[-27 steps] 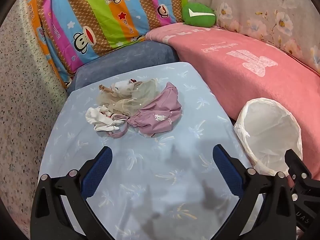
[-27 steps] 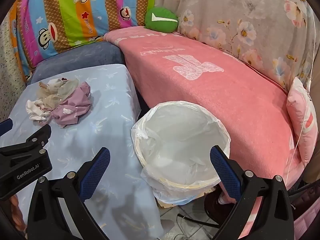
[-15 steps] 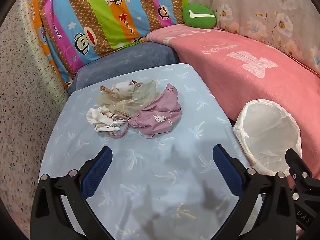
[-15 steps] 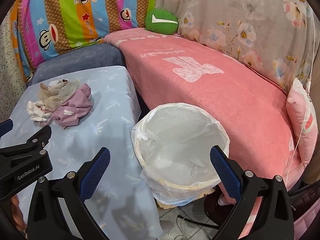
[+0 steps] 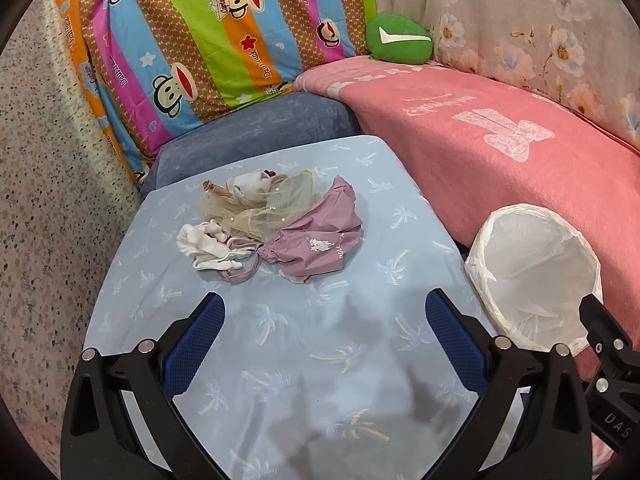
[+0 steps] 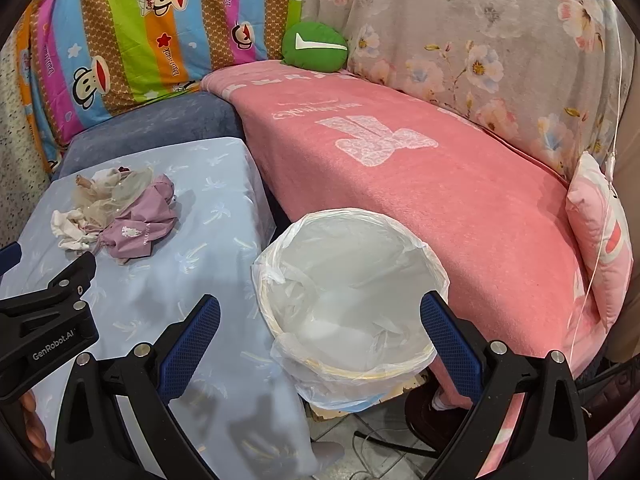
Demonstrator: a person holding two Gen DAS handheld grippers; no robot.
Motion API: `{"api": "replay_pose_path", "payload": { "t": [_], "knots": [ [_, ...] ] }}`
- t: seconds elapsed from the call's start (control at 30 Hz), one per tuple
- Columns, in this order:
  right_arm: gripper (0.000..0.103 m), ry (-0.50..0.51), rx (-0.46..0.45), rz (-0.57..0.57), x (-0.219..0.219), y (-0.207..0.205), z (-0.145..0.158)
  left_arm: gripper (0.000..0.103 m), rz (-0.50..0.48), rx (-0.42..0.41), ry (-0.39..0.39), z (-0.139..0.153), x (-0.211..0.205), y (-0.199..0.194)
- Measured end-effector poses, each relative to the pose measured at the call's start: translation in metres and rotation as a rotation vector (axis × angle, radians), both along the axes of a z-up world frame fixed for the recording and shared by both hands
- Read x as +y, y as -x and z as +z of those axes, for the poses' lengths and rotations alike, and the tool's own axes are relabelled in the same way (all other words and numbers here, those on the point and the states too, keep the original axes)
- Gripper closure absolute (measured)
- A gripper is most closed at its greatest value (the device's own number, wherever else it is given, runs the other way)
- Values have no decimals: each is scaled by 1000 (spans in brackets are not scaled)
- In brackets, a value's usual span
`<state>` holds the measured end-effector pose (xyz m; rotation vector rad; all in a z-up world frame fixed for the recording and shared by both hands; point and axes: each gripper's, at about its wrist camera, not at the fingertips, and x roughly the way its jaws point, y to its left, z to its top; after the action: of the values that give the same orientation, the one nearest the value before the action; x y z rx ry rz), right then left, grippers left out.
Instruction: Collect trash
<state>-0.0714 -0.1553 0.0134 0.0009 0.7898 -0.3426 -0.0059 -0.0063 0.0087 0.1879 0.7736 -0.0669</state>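
— Beside the bin, on the table with the pale blue palm-print cloth, how far has the collecting got?

— By my reading it has not begun. The bin's white liner looks empty, and the trash sits in one small heap on the far part of the table, well apart from the bin and to its left.

— And the grippers?

— The left gripper hangs over the near part of the table, short of the heap, its blue pads spread wide with nothing between them. The right gripper stands directly above the bin's near rim, jaws just as wide and equally bare. Both tilt downward.

— So what does the next move call for?

— Probably a reach away from the bin toward the heap, then a pinch on one piece. Everything there is soft: a mauve drawstring pouch of thin, crinkled fabric on the side nearest the bin, a sheer beige mesh lying partly over it, and crumpled white cloth on the side farthest from the bin. A mauve cord loops out toward the gripper.

— Will they come apart cleanly?

— Hard to say; the pieces overlap, and I cannot tell whether the mesh is snagged on the pouch. A low pinch on a bunched fold seems safer than the loose cord.

— And the bin itself?

— Round, its thin glossy liner folded loosely over the rim, standing on the floor between the table and the pink-blanketed sofa.
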Motion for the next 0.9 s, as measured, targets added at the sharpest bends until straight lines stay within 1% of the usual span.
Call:
{"api": "replay_pose_path", "payload": {
  "t": [0.37,0.9],
  "knots": [
    [6,-9,-11,-6,-6,4,1,7,-5,-17,-9,2,-5,4],
    [6,-16,-22,-5,-6,7,5,7,-1,-22,-10,3,-6,6]
  ]
}}
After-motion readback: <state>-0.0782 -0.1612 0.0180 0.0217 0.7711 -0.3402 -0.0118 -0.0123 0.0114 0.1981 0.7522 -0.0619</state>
